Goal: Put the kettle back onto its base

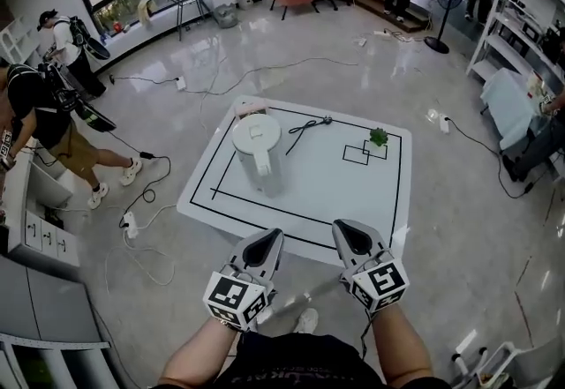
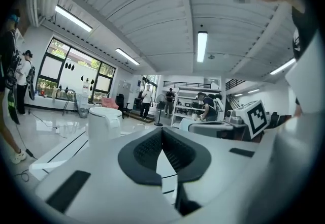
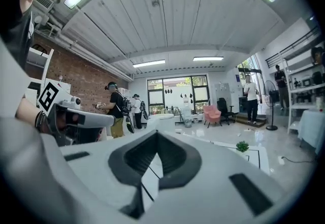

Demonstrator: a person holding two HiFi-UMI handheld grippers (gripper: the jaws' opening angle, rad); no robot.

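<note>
Left tongs, right tongs pinched shut, empty, at table near edge. Probably pre-approach: kettle upright by left edge, untouched.

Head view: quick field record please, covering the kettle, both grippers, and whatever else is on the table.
kettle: white, upright, left part of the table, untouched
left gripper: shut, empty, by the near edge
right gripper: shut, empty, by the near edge
other items: black cord, small green plant right of it
base: cannot be made out
</note>
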